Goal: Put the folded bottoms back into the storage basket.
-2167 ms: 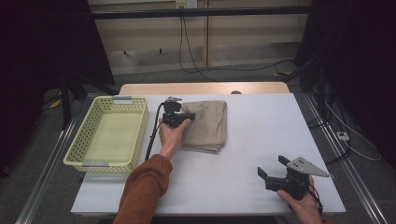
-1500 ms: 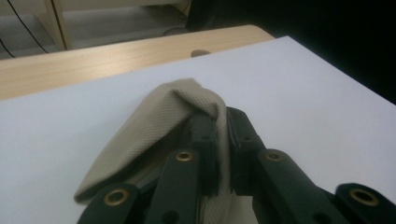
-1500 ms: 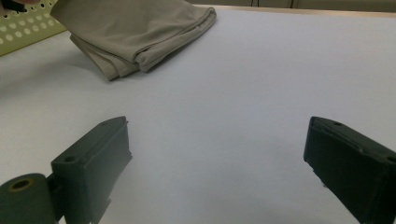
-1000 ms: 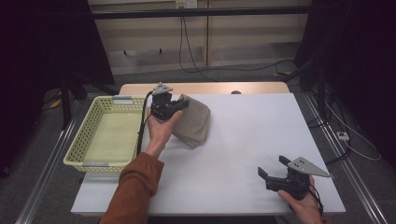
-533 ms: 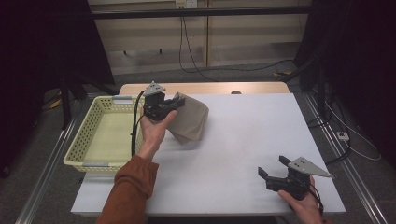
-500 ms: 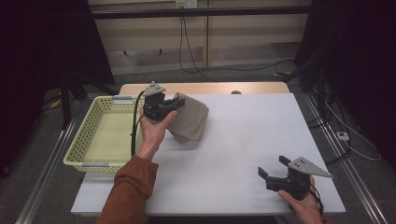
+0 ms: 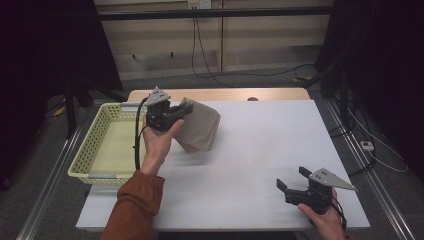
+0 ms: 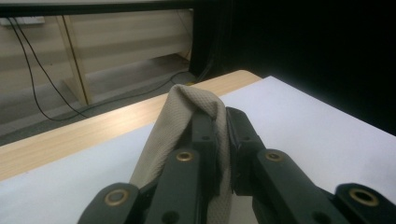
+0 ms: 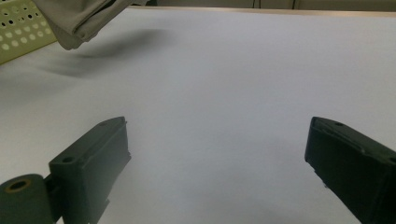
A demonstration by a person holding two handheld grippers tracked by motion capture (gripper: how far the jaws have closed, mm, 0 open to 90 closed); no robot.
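The left gripper (image 7: 176,113) is clamped on a folded beige cloth (image 7: 200,125). In the left gripper view its jaws pinch a fold of the fabric (image 8: 187,121). The cloth hangs clear of the white table (image 7: 250,150) and casts a shadow on the surface beneath. It sits just to the right of the yellow basket (image 7: 95,147), near the basket's right rim. The basket stands at the table's left edge. The right gripper (image 7: 295,186) rests low near the table's front right corner, well apart from the cloth, its jaws spread wide with bare table (image 9: 210,93) between them. Cables (image 7: 210,55) run across the floor behind the table.
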